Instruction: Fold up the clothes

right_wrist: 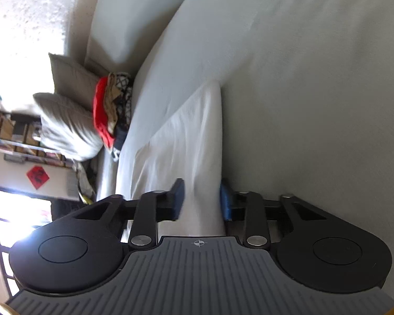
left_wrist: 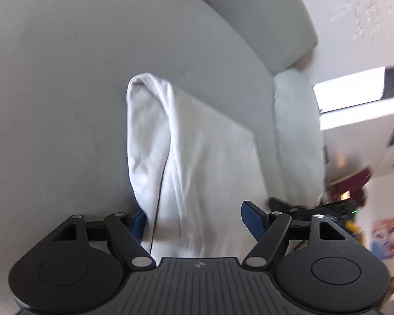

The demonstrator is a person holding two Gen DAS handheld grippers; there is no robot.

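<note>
White cloth (left_wrist: 194,157) lay on the grey sofa (left_wrist: 65,78), its long axis running straight ahead from the left gripper (left_wrist: 195,220), whose wide jaws straddled the near end without pressing. From the right wrist, the cloth's near edge sat between the half-closed right gripper (right_wrist: 201,199) jaws; contact unclear.

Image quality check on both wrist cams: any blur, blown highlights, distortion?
Left wrist: motion blur smears the white garment and the room at right; window clipped to white; fisheye bows the sofa. Right wrist: window and wall at left blown out, clothes pile soft; tongs sharp.
</note>
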